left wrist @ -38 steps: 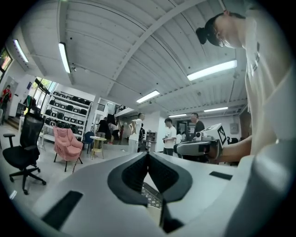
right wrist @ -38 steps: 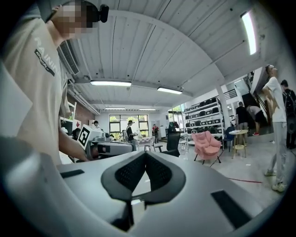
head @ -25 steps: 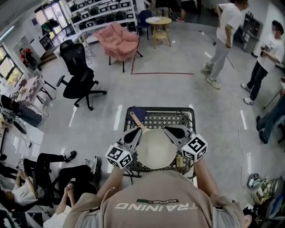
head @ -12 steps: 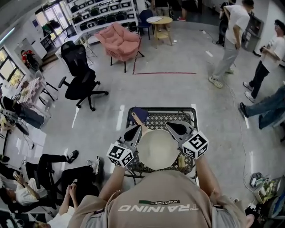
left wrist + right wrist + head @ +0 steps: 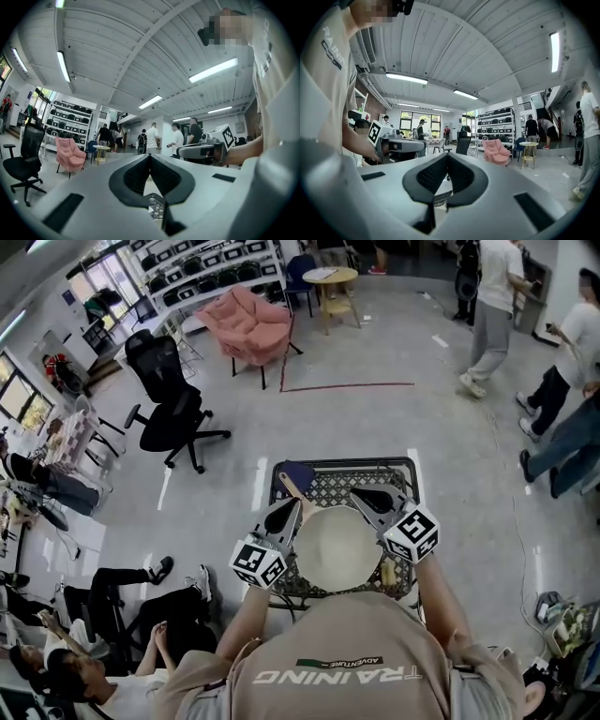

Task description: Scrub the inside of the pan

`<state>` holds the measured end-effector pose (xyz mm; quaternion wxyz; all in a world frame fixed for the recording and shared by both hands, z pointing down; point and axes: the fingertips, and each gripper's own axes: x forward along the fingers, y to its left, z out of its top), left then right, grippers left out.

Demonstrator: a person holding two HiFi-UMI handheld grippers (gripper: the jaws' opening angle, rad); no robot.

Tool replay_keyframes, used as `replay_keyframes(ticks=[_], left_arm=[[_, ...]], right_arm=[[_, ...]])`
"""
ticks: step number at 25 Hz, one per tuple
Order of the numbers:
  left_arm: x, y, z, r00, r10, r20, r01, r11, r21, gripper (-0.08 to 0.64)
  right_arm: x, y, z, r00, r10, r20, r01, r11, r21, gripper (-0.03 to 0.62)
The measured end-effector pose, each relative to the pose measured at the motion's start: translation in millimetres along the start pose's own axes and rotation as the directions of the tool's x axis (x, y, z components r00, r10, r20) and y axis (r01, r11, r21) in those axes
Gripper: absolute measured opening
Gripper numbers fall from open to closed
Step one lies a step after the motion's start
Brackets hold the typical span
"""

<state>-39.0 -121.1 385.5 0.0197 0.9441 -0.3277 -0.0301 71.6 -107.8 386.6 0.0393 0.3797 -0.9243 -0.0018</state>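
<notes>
Squarely on a black mesh table (image 5: 342, 463), just ahead of the person, a cream pan (image 5: 337, 549) is laid flat with its open side up. Its long axis is set on a slant: the wooden handle (image 5: 296, 497) is pointed away from the person and toward the left of the head view. At the handle's far end a dark blue thing (image 5: 292, 474) is seen; its kind cannot be told.

The left gripper (image 5: 281, 515) is held level beside the handle, at the pan's left rim. The right gripper (image 5: 367, 500) is held over the far right rim. Whether either touches the pan cannot be told. Both pairs of jaws are pressed together at the tips, and nothing is gripped between them.

The mesh table is stood on a glossy grey floor (image 5: 394, 427) marked with a red line (image 5: 347, 387). Farther off, a pink armchair (image 5: 253, 324), a black office chair (image 5: 169, 404), a round table (image 5: 328, 279) and shelves (image 5: 206, 263) are seen. People (image 5: 492, 306) are standing at the right, and others are seated at the lower left.
</notes>
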Motion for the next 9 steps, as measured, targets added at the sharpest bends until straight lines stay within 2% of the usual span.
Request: replay_keyframes(ticks=[9], left_arm=[[10, -3, 8, 1.000, 0.002, 0.024, -0.002, 1.000, -0.009, 0.017]], right_arm=[[-5, -14, 4, 1.000, -0.020, -0.009, 0.020, 1.000, -0.016, 0.017]])
